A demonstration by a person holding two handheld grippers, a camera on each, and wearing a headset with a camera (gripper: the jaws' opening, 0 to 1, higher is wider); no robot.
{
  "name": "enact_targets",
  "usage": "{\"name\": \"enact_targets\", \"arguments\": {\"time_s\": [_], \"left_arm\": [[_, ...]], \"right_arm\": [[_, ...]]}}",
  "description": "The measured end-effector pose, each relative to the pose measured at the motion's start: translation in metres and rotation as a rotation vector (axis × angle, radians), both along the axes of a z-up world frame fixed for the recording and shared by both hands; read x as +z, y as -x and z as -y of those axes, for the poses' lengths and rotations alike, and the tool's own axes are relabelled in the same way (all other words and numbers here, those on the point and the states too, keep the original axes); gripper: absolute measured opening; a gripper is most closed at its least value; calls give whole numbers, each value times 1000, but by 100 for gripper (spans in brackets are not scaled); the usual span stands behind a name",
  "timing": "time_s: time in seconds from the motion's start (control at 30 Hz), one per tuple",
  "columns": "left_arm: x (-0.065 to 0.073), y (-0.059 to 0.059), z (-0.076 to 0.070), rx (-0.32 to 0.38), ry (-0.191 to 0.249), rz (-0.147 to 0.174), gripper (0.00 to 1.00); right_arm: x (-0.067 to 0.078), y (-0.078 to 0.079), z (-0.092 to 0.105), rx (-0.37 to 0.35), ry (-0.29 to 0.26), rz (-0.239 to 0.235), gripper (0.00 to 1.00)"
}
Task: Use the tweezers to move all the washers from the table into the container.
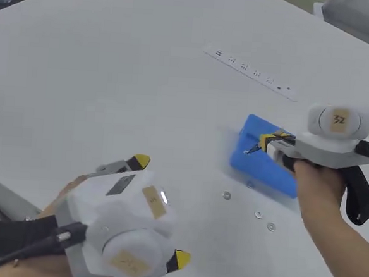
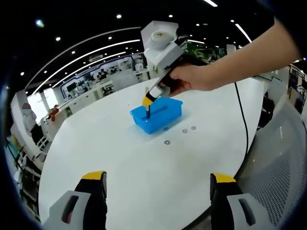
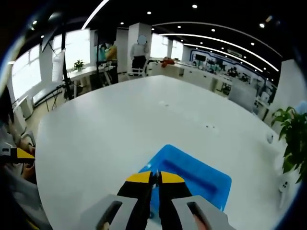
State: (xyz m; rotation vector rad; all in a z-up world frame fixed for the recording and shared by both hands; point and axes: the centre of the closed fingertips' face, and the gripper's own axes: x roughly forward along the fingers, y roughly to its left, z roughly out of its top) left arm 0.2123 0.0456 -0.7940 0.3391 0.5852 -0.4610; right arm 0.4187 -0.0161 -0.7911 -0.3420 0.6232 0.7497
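A blue container [image 1: 259, 161] sits on the white table [image 1: 113, 76]. Three small washers [image 1: 258, 214] lie on the table just in front of it, also in the left gripper view as washers [image 2: 184, 130]. My right gripper [image 1: 269, 143] is shut on thin tweezers [image 1: 252, 149] whose tips point down into the container's near end [image 2: 156, 115]. From the right gripper view its yellow-tipped jaws [image 3: 153, 178] are pressed together over the blue container [image 3: 192, 179]. My left gripper [image 1: 160, 210] is held low at the near left, open with nothing between its fingers [image 2: 158, 178].
A flat white power strip [image 1: 249, 70] lies beyond the container. A grey chair [image 1: 357, 17] stands at the far right corner. A mesh chair seat [image 2: 283, 182] sits by the table's near edge. Bare tabletop stretches to the left.
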Motion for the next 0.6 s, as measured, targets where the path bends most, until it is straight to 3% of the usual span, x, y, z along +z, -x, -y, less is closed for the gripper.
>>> {"name": "enact_targets", "arguments": {"time_s": [0.2,0.6], "left_arm": [[-1,0,-1,0,-5,-3,90],[-4,2,-3,-3,-24,-14,89]], "right_arm": [[-10,-3,-1,-5,7,-31,1],[-16,2,-2,5,30,-37,1]]}}
